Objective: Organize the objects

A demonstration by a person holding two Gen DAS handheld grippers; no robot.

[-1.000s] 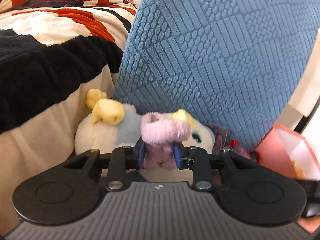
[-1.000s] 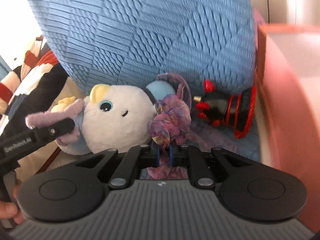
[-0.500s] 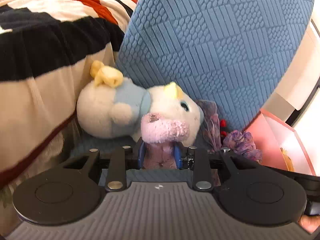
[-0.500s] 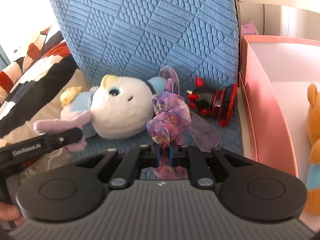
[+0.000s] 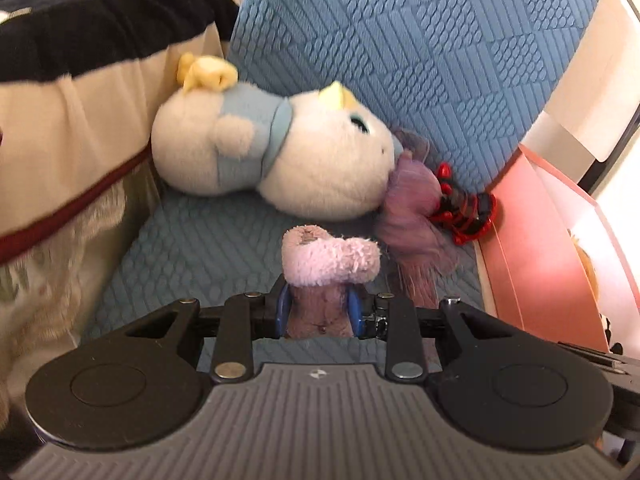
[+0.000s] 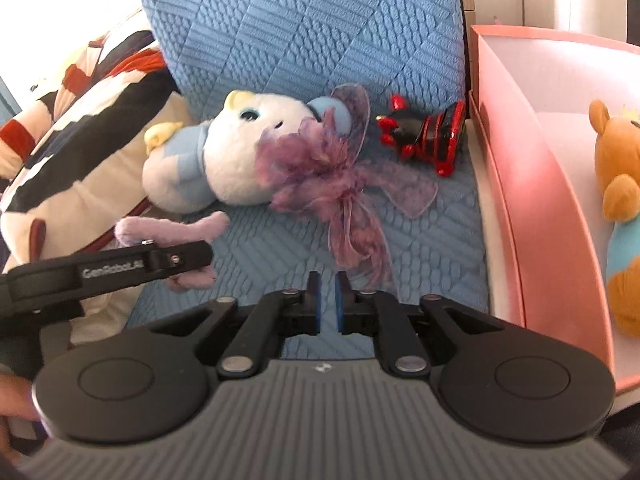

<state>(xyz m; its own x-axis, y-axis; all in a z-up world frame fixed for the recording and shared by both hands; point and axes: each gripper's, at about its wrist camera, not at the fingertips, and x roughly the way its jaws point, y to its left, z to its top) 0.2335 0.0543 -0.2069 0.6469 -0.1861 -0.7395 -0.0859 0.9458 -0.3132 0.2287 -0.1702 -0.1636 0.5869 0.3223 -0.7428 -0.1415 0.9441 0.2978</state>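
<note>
My left gripper (image 5: 320,312) clamps the lilac plush limb (image 5: 330,260) for lifting toward the pink box (image 6: 532,184) at 3 o'clock, while my right gripper (image 6: 325,300) sits empty, slightly parted, the purple ribbon flower (image 6: 320,172) at 12 o'clock

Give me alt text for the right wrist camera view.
The right gripper hangs slightly open and empty over a blue cushion, just short of a purple ribbon bow beside a white plush toy. A pink box at right holds an orange bear.
</note>
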